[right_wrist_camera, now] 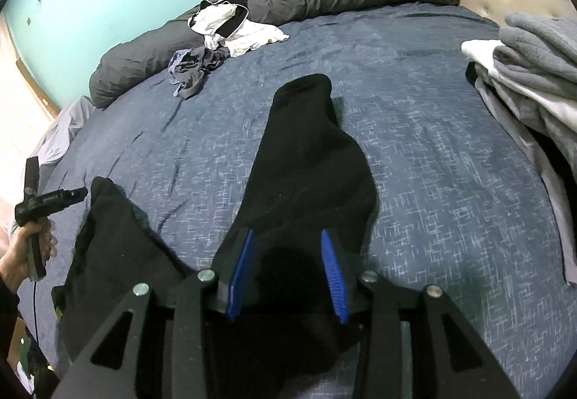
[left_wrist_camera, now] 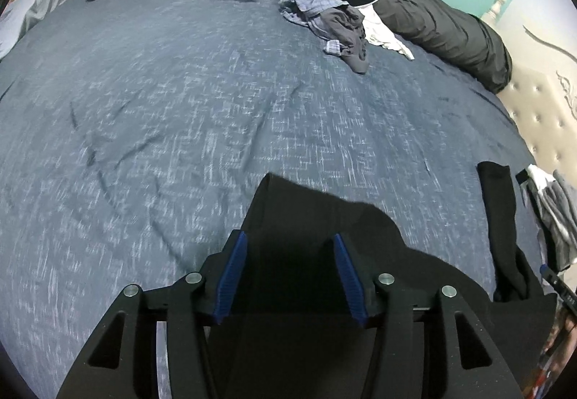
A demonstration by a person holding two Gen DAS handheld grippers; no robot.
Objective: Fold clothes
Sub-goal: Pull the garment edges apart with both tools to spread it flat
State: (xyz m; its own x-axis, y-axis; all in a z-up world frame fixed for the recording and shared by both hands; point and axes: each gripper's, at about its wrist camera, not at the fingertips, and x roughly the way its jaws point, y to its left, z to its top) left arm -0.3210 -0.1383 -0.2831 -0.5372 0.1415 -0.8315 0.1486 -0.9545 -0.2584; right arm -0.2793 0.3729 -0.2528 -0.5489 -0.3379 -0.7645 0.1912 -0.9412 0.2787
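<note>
Two black socks lie on the bed — one (right_wrist_camera: 310,161) under my right tool (right_wrist_camera: 288,276), one (left_wrist_camera: 324,218) under my left tool (left_wrist_camera: 290,276). Both tools released, jaws apart; I'd pinch each cuff squarely, then lay them flat together.

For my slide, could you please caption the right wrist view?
Open right gripper over a black sock laid out on the blue bedspread.
</note>
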